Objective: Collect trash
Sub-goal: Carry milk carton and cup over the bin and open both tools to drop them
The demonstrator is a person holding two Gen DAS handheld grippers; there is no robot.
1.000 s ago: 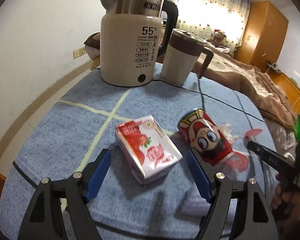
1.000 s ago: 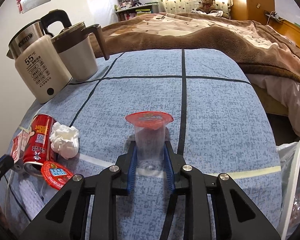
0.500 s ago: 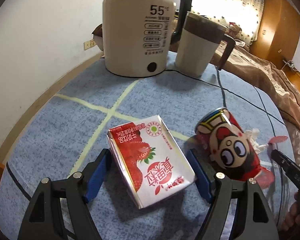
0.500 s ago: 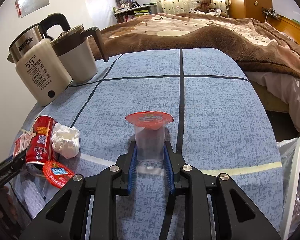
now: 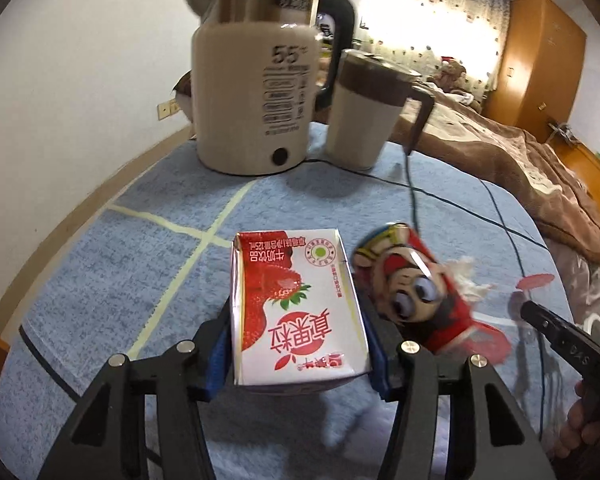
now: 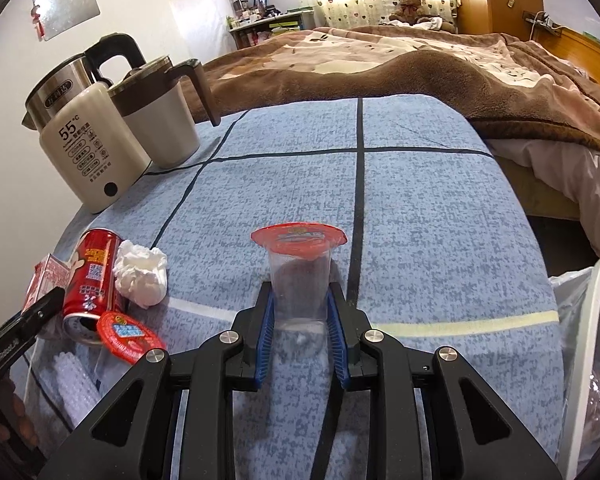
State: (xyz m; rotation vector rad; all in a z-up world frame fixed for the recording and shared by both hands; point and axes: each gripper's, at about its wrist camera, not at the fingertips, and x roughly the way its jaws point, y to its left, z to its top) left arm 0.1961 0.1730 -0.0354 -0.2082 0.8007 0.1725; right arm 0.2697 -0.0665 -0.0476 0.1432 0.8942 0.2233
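A strawberry milk carton (image 5: 296, 300) sits between the blue pads of my left gripper (image 5: 298, 332). The jaws are closing, and both pads touch its sides. A red drink can (image 5: 416, 296) lies on its side just right of the carton, with a crumpled white tissue (image 6: 142, 276) and a loose red foil lid (image 6: 128, 334) beside it. My right gripper (image 6: 300, 316) is shut on a clear plastic cup (image 6: 300, 280) with a red lid, held upright over the blue tablecloth (image 6: 420, 200).
A cream electric kettle (image 5: 256, 92) and a lidded jug (image 5: 364, 116) stand at the table's far side, and a black cord (image 5: 412, 184) trails toward the can. A white bin with a plastic bag (image 6: 592, 340) is at the right edge. Beyond lies a bed (image 6: 420, 60).
My left gripper moved forward around the carton and its jaws narrowed onto the carton's sides; the carton now sits straight between them. The right gripper and cup stayed still.
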